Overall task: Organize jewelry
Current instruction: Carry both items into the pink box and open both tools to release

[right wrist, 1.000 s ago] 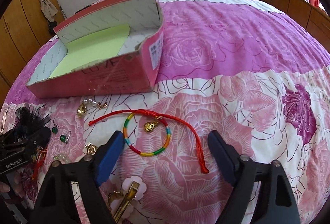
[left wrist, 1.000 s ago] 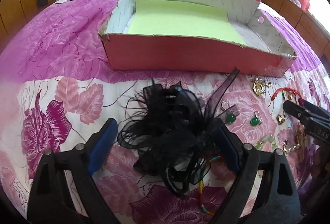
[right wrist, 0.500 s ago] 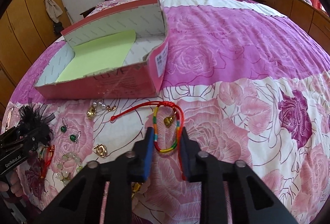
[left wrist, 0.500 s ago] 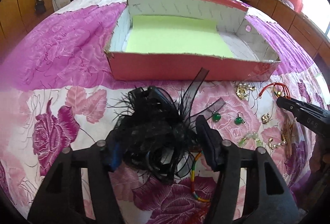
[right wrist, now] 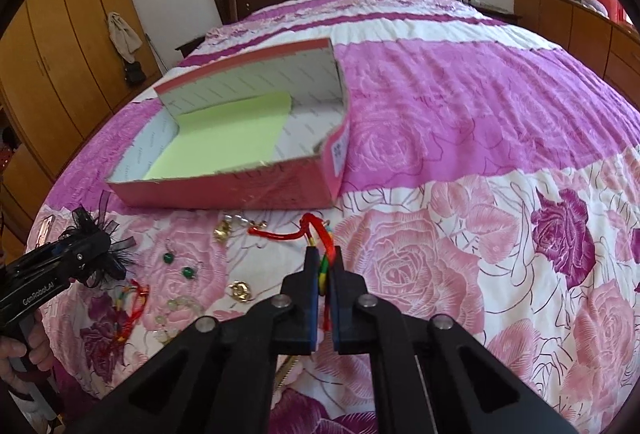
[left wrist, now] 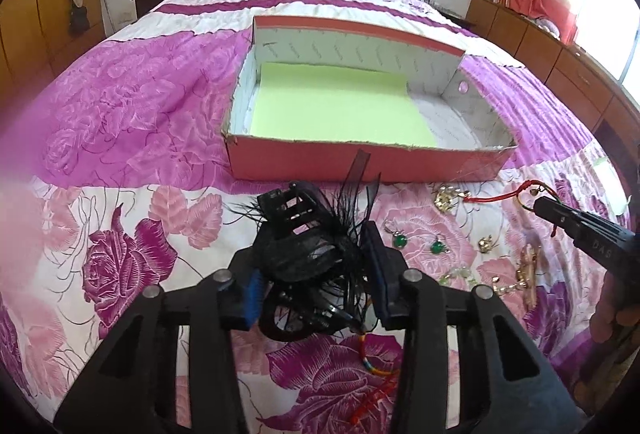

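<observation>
Black feather-and-mesh hair clip (left wrist: pixel 310 254), left wrist view: my left tongs (left wrist: pixel 316 290) are clamped on it, just short of the red cardboard box with green liner (left wrist: pixel 360 164) on the bed.

Right wrist view: my right tongs (right wrist: pixel 322 274) pinch the red-and-rainbow cord bracelet (right wrist: pixel 320 238). Step: pickup; next, I judge, carry both over the box wall and release.

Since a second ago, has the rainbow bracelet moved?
Yes. The rainbow bracelet, earlier flat on the bedspread, is now pinched in the right gripper and raised toward the red box.
</observation>
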{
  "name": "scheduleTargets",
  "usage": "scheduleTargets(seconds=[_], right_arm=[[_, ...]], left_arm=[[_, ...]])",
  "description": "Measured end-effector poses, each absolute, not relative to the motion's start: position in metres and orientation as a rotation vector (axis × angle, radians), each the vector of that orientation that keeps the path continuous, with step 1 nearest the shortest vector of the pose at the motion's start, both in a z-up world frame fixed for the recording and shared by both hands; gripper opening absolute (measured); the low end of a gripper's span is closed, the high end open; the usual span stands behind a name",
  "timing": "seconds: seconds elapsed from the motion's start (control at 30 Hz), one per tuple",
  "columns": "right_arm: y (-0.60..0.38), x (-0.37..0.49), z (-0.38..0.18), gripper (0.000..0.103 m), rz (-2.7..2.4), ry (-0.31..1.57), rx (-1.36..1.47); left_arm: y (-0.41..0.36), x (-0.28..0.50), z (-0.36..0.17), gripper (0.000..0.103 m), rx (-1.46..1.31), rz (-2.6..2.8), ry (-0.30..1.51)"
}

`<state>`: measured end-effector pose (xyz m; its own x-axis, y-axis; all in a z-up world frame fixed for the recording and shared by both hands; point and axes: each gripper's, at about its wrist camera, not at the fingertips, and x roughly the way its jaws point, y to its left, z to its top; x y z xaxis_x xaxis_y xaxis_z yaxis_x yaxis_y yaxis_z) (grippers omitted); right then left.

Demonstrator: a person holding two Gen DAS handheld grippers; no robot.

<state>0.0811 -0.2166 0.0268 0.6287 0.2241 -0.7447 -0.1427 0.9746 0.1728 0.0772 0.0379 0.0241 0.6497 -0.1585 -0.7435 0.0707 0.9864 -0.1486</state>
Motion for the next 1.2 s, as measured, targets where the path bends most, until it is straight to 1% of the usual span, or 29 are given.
scheduleTargets(seconds=[0.37, 0.7, 1.0, 1.2], right_arm=[[-0.210, 0.071, 0.058, 0.005, 0.269, 0.764, 0.097], [-0.197, 0.077, 0.090, 0.005, 0.327, 0.700, 0.087], [-0.178, 0.112, 0.116, 0.005, 0.350, 0.647, 0.034], [-0.168, 0.149, 0.113, 0.005, 0.347, 0.667, 0.032]], left_arm=[[0.037, 0.075, 0.050, 0.034, -0.093, -0.149, 0.788], [0.037, 0.091, 0.075, 0.034, -0.058, -0.150, 0.726], [0.033, 0.134, 0.094, 0.034, -0.028, -0.167, 0.684], [0.026, 0.165, 0.088, 0.034, -0.004, -0.164, 0.694]])
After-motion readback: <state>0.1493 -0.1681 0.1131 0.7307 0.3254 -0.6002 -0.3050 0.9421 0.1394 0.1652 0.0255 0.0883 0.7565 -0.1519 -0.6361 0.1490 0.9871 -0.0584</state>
